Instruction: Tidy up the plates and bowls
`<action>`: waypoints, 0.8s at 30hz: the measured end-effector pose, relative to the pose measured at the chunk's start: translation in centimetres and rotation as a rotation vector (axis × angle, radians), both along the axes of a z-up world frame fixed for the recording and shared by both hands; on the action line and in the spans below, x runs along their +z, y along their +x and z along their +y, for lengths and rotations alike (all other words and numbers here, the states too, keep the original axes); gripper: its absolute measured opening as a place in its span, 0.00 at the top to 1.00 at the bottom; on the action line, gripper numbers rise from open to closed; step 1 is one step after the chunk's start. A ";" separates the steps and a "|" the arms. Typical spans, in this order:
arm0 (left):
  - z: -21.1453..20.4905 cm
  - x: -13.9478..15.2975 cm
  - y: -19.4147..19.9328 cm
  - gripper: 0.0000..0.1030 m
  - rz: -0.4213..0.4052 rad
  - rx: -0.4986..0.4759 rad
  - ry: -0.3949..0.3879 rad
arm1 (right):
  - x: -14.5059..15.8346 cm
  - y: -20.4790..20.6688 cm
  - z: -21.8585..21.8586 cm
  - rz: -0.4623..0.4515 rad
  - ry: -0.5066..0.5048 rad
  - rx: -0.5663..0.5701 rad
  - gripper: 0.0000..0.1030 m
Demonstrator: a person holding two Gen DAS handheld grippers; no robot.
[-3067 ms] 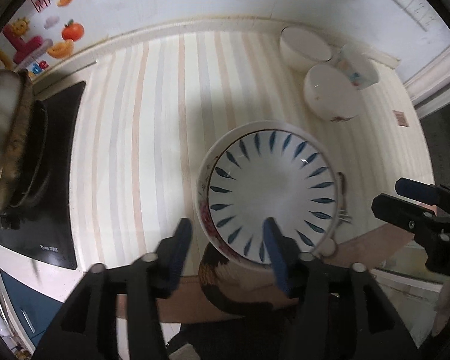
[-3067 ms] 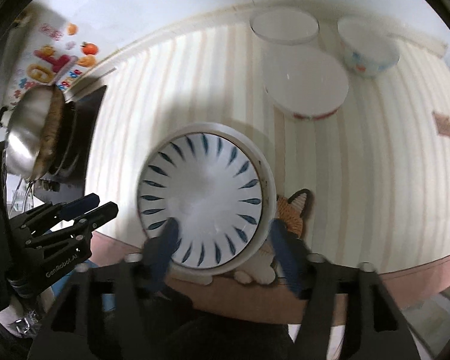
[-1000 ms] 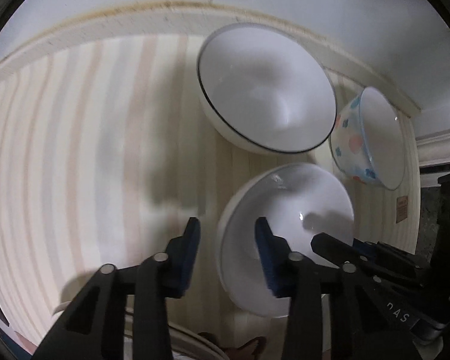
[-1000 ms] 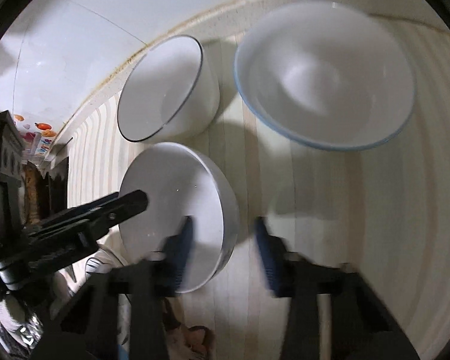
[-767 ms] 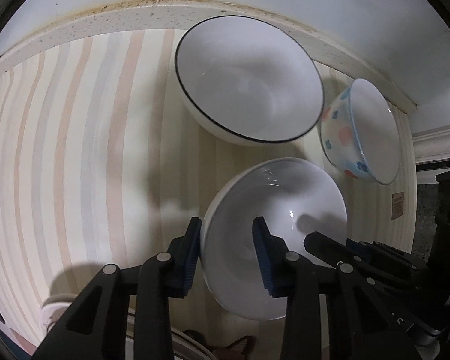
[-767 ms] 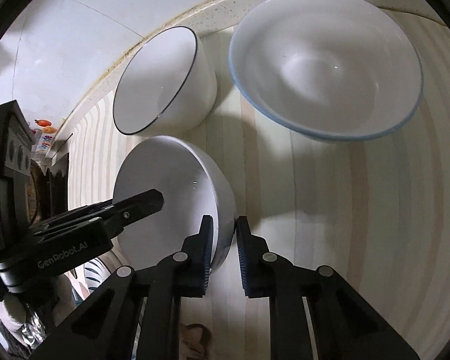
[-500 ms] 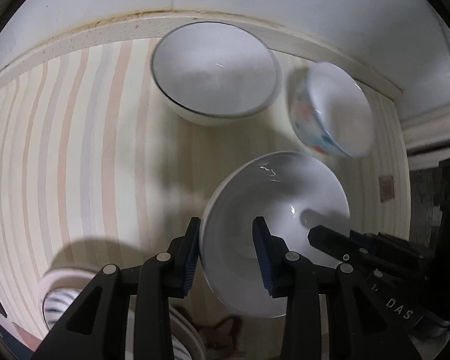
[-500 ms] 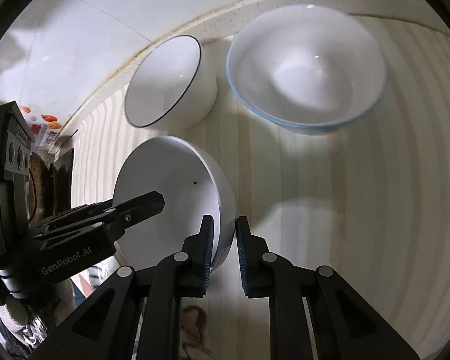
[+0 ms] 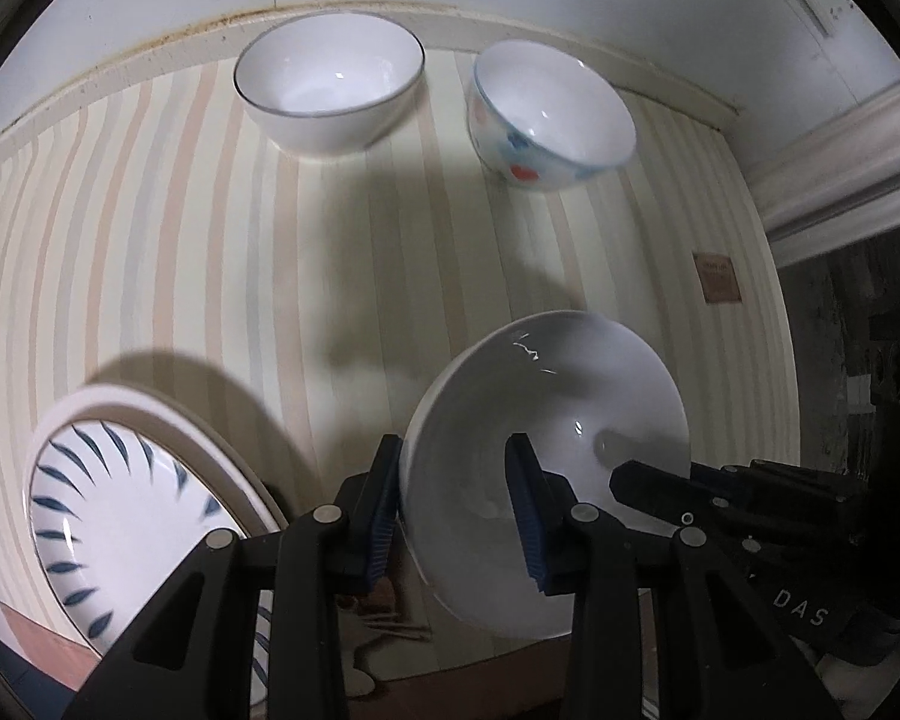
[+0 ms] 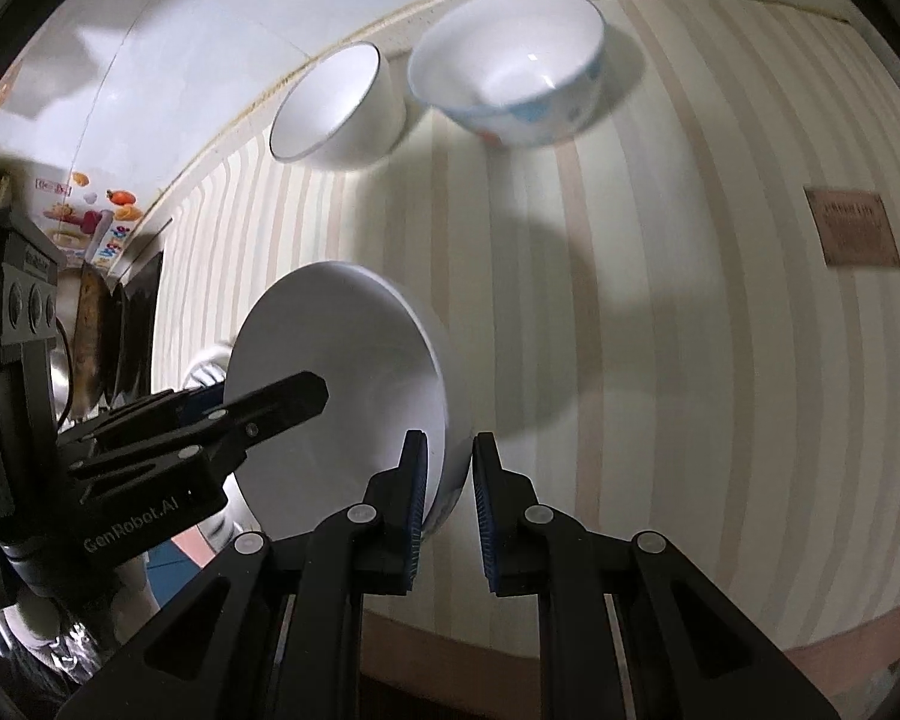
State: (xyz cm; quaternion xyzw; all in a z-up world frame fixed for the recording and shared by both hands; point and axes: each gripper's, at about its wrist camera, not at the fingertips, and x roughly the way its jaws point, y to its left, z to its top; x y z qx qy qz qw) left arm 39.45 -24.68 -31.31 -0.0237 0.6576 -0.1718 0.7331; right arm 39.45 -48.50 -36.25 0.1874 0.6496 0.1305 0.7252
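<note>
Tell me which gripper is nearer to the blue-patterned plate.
Left. The left gripper holds the white bowl on its plate-facing rim, right beside the plate. The right gripper grips the bowl's opposite rim, away from the plate.

Plain white bowl (image 9: pixel 546 480) is up off the striped counter and tilted, 2 more bowls sit upright near the back wall, black-rimmed one (image 9: pixel 329 95) beside the floral one (image 9: pixel 549 117), blue-leaf plate (image 9: pixel 132 516) lower left.
</note>
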 end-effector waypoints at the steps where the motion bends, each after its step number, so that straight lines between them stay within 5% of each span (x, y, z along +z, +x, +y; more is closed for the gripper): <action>1: -0.1 -0.2 -0.3 0.69 0.005 -0.003 0.000 | -0.2 -0.6 -0.1 0.006 0.000 -0.001 0.83; 24: -3.8 -4.9 -3.4 0.69 0.048 -0.051 0.093 | -3.9 -4.7 -2.8 0.046 0.003 -0.020 0.83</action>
